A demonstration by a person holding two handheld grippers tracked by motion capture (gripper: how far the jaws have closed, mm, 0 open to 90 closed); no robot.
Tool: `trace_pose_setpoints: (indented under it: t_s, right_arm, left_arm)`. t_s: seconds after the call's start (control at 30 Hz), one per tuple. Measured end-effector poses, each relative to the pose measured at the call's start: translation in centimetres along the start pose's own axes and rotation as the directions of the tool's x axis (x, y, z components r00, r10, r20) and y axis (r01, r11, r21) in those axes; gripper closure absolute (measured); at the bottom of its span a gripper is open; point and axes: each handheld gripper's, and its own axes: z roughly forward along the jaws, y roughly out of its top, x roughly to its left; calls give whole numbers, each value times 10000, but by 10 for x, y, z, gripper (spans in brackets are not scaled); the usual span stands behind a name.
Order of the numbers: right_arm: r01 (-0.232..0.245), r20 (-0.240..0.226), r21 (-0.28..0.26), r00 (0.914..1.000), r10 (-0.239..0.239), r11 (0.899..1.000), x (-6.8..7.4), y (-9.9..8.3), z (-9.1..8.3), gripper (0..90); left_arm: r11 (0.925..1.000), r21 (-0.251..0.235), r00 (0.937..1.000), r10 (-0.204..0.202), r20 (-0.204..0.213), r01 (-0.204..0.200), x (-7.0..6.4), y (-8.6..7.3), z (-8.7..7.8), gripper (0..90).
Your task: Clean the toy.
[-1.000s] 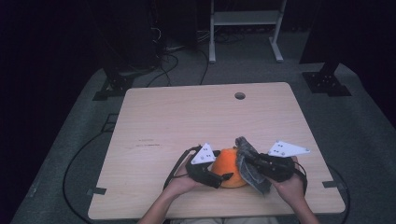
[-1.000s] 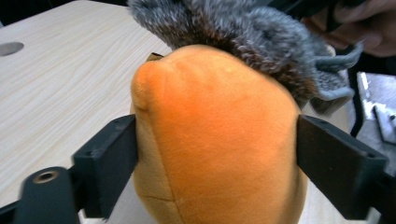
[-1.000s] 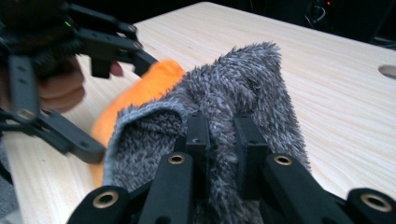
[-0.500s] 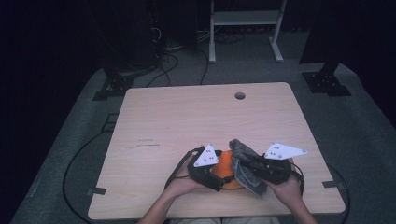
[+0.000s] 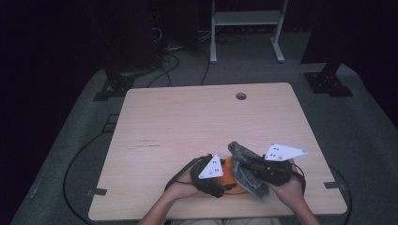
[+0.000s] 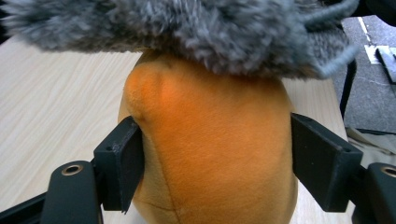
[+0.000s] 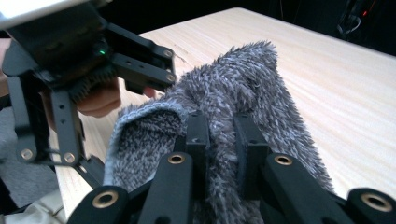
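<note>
An orange plush toy (image 5: 226, 178) is held at the near edge of the table, between the two hands. My left gripper (image 6: 215, 163) is shut on the orange plush toy (image 6: 215, 149), one black jaw pressing each side. A grey fuzzy cloth (image 6: 187, 28) lies over the toy's top. In the right gripper view, my right gripper (image 7: 219, 140) is shut on a fold of this grey fuzzy cloth (image 7: 252, 84), with the left gripper (image 7: 135, 60) just beyond it. From above, the grey cloth (image 5: 244, 161) drapes across the toy's right side by the right gripper (image 5: 251, 168).
The wooden table (image 5: 187, 122) has a small round hole (image 5: 241, 96) near its far edge. Beyond it on the dark floor are a white stand (image 5: 246, 28), black bases (image 5: 328, 82) and cables (image 5: 169, 61).
The right gripper has drawn the grey cloth leftward over the orange toy, so less orange shows. Both hands stay at the table's near edge.
</note>
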Motion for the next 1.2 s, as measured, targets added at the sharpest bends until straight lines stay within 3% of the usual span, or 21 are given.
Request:
trace_pose_setpoints:
  t_s: [0.1,0.2,0.23,0.3,0.33,0.37,0.4,0.5,0.6,0.67,0.7,0.73,0.8,0.87,0.9,1.0,1.2]
  right_arm:
    - [-329,579,342,9978,309,9989,-12,-7,-2,776]
    - [-833,502,484,9955,809,9953,-20,-14,-1,776]
    - [-850,488,474,9954,827,9953,-19,-14,0,776]
    - [-726,532,515,9961,699,9960,-16,-12,2,776]
    - [-684,474,495,9967,661,9964,-14,-11,2,776]
    - [-631,451,504,9971,608,9967,-12,-10,3,776]
    - [-568,491,501,9973,543,9971,-10,-10,3,776]
    - [-459,735,504,9964,421,9977,-7,-8,2,778]
    - [-501,969,245,9942,475,9984,-6,-4,-5,779]
    - [-450,1006,-37,9939,452,9990,-4,0,-9,780]
    - [-462,881,-155,9950,474,9988,-3,2,-10,779]
    - [-458,712,-182,9964,470,9988,-1,3,-8,779]
    - [-257,516,183,9984,248,9995,5,2,2,779]
    - [-206,200,265,9996,201,9994,9,-1,10,778]
    - [-197,-30,248,9998,198,9995,10,-2,12,778]
    - [-38,146,272,9999,34,9996,9,-2,10,777]
    - [-584,925,399,9942,545,9975,-10,-9,1,778]
  left_arm:
    - [9996,38,9996,-289,52,288,6,-4,-4,246]
    - [9969,-59,9968,-778,172,779,11,-5,-4,199]
    - [9943,-63,9940,-1059,259,1061,13,-4,-5,164]
    - [9812,-265,9810,-1903,376,1913,16,-1,-4,92]
    - [9754,-388,9756,-2152,443,2170,16,0,-3,85]
    - [9745,-283,9745,-2213,370,2224,16,1,-2,87]
    - [9776,-182,9774,-2088,322,2095,14,1,0,111]
    - [9862,-642,9881,-1537,-86,1528,10,0,-1,241]
    - [9913,-1222,9959,-569,-699,481,5,4,-4,306]
    - [9922,-1065,9899,512,-1319,-655,2,4,-3,311]
    - [9908,-858,9862,925,-1373,-1049,1,3,-1,303]
    - [9920,-637,9874,1004,-1224,-1087,1,2,0,285]
    - [9960,-875,9965,97,-833,-170,5,0,-1,184]
    - [9903,-1063,9948,-938,-397,891,12,-1,-4,112]
    - [9902,-990,9942,-1022,-337,984,13,-2,-5,124]
    - [9922,-918,9948,-887,-496,839,12,-5,-5,236]
    - [9962,-816,9985,-323,-431,287,7,-5,-3,283]
